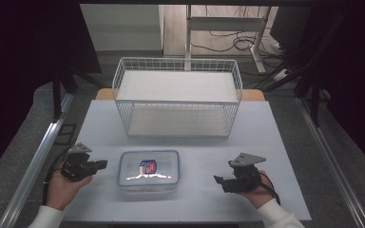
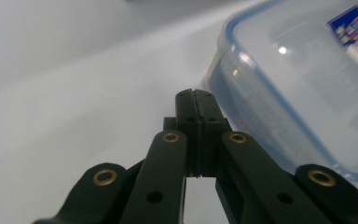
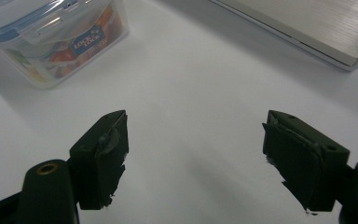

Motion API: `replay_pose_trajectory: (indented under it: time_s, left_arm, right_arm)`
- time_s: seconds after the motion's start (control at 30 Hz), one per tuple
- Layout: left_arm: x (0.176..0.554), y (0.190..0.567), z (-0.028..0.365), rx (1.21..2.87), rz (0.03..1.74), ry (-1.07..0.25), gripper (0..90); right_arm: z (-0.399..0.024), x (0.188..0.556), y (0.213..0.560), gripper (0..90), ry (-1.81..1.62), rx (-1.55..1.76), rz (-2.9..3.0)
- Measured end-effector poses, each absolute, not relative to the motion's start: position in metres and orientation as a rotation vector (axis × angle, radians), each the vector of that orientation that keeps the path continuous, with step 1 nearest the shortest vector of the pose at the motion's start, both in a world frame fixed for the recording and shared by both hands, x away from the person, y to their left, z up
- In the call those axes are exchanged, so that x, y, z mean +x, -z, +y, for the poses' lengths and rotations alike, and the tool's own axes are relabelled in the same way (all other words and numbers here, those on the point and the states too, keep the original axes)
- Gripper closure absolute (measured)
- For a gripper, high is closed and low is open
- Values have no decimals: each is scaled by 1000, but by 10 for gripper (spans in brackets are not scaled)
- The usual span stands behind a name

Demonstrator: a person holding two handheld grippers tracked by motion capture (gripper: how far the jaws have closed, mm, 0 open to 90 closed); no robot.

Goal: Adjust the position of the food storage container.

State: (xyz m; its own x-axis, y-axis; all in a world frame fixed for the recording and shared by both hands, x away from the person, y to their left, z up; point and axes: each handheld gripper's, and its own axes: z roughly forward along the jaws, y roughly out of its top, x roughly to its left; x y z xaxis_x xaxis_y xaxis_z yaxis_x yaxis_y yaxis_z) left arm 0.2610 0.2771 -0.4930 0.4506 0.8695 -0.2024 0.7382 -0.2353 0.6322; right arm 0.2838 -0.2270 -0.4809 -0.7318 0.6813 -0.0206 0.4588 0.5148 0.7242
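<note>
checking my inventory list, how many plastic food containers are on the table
1. The clear lidded container with a blue seal sits near the table's front edge, between the left gripper and the right gripper, in front of the wire basket.

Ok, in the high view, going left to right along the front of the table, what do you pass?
Left gripper → clear plastic container → right gripper.

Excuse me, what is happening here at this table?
A person holds one tool in each hand, either side of a clear lidded food box on the white table. The left tool is shut, close beside the box. The right tool is open and farther off. A wire basket stands behind.
</note>
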Motion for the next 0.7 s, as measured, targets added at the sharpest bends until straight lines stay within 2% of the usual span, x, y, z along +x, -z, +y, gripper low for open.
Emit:
replay_pose_trajectory:
  time_s: [0.2,0.6,0.7]
  left_arm:
    - [267,510,265,2087,1340,-199,900]
    - [273,513,253,2065,1305,-120,900]
    - [274,512,249,2081,1312,-149,900]
  right_arm:
    - [-226,284,481,220,-1038,950,2464]
    - [-227,285,481,220,-1038,954,2459]
    - [-228,285,481,220,-1036,953,2460]
